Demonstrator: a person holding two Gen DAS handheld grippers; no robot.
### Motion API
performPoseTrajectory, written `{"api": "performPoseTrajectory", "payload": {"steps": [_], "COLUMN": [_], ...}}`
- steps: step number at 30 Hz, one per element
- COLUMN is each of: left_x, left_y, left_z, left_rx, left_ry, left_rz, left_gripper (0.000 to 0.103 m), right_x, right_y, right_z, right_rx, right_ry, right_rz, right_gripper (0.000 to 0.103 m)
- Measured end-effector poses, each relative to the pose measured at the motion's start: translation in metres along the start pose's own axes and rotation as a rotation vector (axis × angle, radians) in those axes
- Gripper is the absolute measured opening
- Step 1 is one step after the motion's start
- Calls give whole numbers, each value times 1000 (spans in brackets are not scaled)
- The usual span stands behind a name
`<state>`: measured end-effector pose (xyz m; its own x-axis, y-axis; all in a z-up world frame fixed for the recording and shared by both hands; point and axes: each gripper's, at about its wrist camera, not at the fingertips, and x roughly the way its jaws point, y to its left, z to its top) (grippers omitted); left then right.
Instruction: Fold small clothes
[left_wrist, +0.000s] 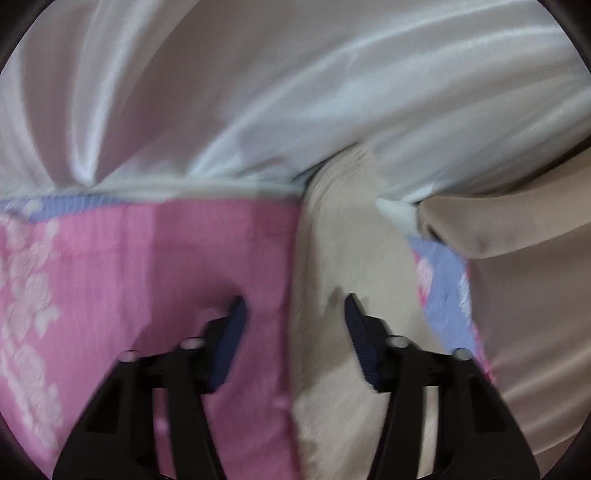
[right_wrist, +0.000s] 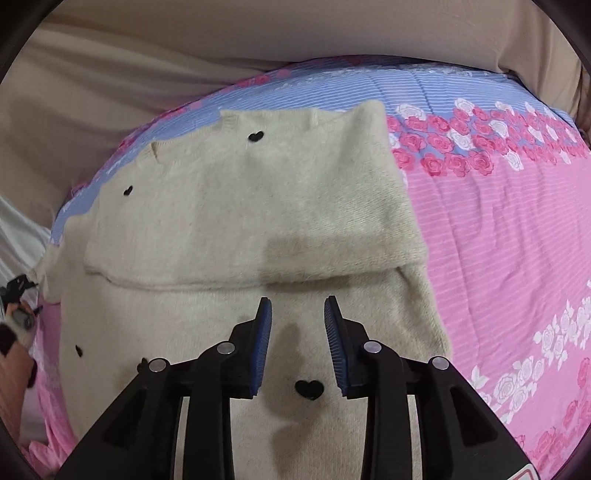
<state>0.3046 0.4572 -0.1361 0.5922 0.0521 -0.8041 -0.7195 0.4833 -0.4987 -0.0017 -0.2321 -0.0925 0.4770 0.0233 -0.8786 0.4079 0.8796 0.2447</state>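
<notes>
Because the cream sweater (right_wrist: 236, 229) looks like soft, fuzzy knit, I judge it light and limp, apt to sag and stretch, so it is best pinched at a doubled edge such as the fold line across its middle. It lies flat on the pink floral bedspread (right_wrist: 509, 229), one part already turned over the body. Both the right gripper (right_wrist: 297, 325) and the left gripper (left_wrist: 293, 314) hover over it with fingers spread, holding nothing.

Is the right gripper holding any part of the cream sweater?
No. The right gripper hangs over the cream sweater with its jaws apart and nothing between them.
</notes>
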Motion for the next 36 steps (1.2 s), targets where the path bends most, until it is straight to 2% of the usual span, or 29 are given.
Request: {"api": "performPoseTrajectory", "payload": {"steps": [1,2,5,8,10,12,14,15,17,19,20,21,22,23,24,25,29,33,36], "left_x": [8,9,-21,-72,-120,-167,-198,-210,-221,-213,-204,-189,-178,-168,-163,-161,-168,-154,-134], "left_y": [-4,-9,-42,-88,-128,-169,-198,-211,-223,-228,-225,-218,-212,-201,-184,-170,-124,-95,-87], "left_z": [3,4,-1,-19,-49,-97,-148,-182,-243,-322,-349,-388,-410,-431,-445,-450,-417,-351,-312], "left_rx": [9,16,108,220,358,513,619,676,761,863,889,934,963,985,991,978,893,700,542], "left_ry": [52,62,-12,-61,-97,-92,-24,39,160,295,351,447,510,561,586,597,561,498,489], "left_rz": [-36,-39,-116,-259,-382,-511,-635,-698,-762,-745,-717,-642,-575,-500,-443,-433,-385,-342,-339], "left_gripper": [8,8,6,5,5,6,6,6,7,12,17,38,66,70,70,70,70,70,71], "right_x": [0,-1,-3,-6,-6,-6,-6,-7,-9,-10,-10,-10,-12,-14,-17,-20,-14,19,54], "right_y": [2,4,5,6,7,9,11,12,10,2,-2,-9,-15,-21,-26,-30,-34,-29,-22], "right_z": [0,0,2,3,3,3,3,3,1,-1,-2,-4,-6,-7,-7,-7,7,43,68], "right_rx": [-7,-12,-10,-8,-3,-2,-2,1,15,45,59,78,95,111,122,124,138,202,236], "right_ry": [1,3,-3,-13,-17,-19,-25,-30,-39,-45,-46,-45,-47,-50,-58,-65,-60,-52,-16], "right_rz": [-3,-1,-6,-5,1,16,31,41,62,73,76,75,71,75,82,89,172,269,255], "right_gripper": [33,34,34,34,34,34,34,34,36,37,38,38,38,38,38,38,43,47,48]}}
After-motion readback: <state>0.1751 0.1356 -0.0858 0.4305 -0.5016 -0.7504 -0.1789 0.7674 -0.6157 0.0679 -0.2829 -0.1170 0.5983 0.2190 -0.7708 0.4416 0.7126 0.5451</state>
